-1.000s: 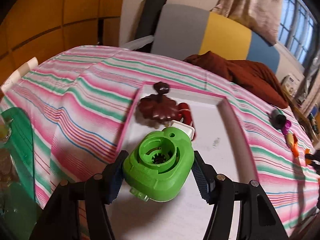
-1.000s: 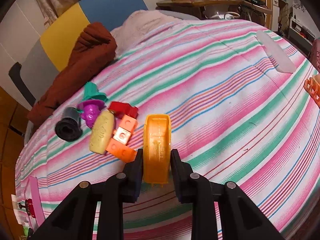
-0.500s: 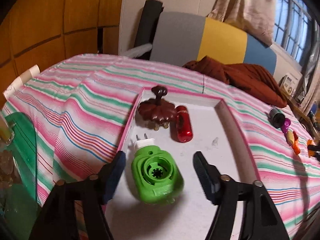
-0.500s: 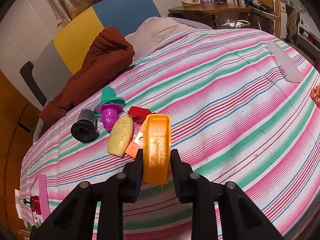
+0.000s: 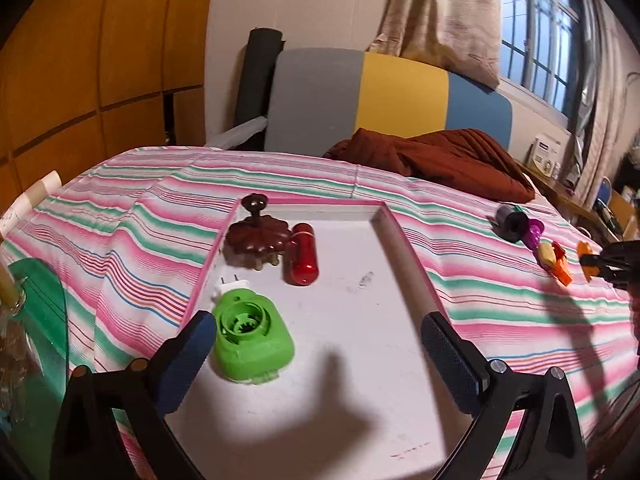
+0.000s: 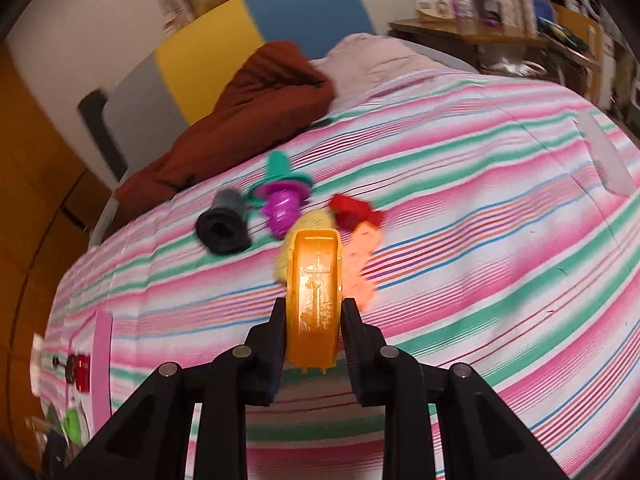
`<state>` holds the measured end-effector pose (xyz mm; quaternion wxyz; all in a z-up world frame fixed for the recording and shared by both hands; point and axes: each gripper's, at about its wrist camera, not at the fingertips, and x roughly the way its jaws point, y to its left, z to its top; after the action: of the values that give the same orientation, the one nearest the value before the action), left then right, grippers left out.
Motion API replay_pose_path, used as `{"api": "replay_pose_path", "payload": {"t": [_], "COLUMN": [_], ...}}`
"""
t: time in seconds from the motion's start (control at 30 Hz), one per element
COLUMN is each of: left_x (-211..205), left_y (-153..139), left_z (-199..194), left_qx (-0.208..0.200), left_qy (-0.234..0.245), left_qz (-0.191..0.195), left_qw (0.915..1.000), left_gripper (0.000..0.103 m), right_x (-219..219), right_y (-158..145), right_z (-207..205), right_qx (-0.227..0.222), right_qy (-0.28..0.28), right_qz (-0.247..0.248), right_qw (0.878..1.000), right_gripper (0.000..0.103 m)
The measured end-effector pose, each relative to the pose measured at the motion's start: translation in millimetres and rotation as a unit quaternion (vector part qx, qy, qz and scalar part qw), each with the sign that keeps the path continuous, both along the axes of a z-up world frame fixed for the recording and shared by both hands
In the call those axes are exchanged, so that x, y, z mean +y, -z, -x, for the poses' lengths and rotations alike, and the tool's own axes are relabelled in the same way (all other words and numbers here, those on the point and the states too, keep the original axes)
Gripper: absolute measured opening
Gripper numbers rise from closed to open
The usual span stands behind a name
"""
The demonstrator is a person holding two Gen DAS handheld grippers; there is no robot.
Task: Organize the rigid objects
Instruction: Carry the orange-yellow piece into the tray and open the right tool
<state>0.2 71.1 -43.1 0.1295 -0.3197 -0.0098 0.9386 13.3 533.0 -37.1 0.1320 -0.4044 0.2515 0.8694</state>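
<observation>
My left tongs' camera looks close down over the pink-rimmed tray (image 5: 412,252) toward the headboard. My right one faces across the striped bedspread (image 6: 480,208). Both catch the toy pile (image 6: 288,208), tray and brown blanket (image 5: 440,156).

The right tongs (image 6: 314,312) clamped an orange plastic piece (image 6: 315,300) above the striped bed cover (image 6: 480,240). Beyond it lay a blurred cluster: black cylinder (image 6: 223,229), purple toy (image 6: 284,210), yellow piece (image 6: 308,224), red block (image 6: 354,210).
</observation>
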Motion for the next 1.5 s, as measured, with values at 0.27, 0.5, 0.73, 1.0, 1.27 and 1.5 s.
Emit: {"api": "replay_pose_path", "payload": {"t": [0.27,0.5,0.73,1.0,1.27,1.5], "left_x": [-9,-26,-43,-64,-77,-75], "left_y": [1,3,2,2,3,4], "left_z": [-7,-13,-21,-23,-23,-24], "left_qx": [-0.015,-0.037,-0.023,-0.018,-0.02,-0.022], "left_qy": [0.015,0.021,0.009,-0.013,-0.027,-0.023], "left_qz": [-0.017,-0.05,-0.039,-0.031,-0.042,-0.041], "left_qw": [0.9996,0.9978,0.9989,0.9993,0.9986,0.9987], "left_gripper": [0.103,0.103,0.103,0.103,0.103,0.103], "right_x": [-66,-166,-260,-347,-386,-386], "right_y": [5,-1,-22,-10,12,22], "right_z": [9,19,41,63,81,88], "right_qx": [-0.016,-0.01,0.011,-0.033,-0.076,-0.096], "right_qy": [-0.092,-0.207,-0.303,-0.384,-0.419,-0.411], "right_qz": [-0.02,-0.024,0.009,-0.014,-0.06,-0.071], "right_qw": [0.995,0.978,0.953,0.922,0.903,0.904], "right_gripper": [0.025,0.025,0.025,0.025,0.025,0.032]}}
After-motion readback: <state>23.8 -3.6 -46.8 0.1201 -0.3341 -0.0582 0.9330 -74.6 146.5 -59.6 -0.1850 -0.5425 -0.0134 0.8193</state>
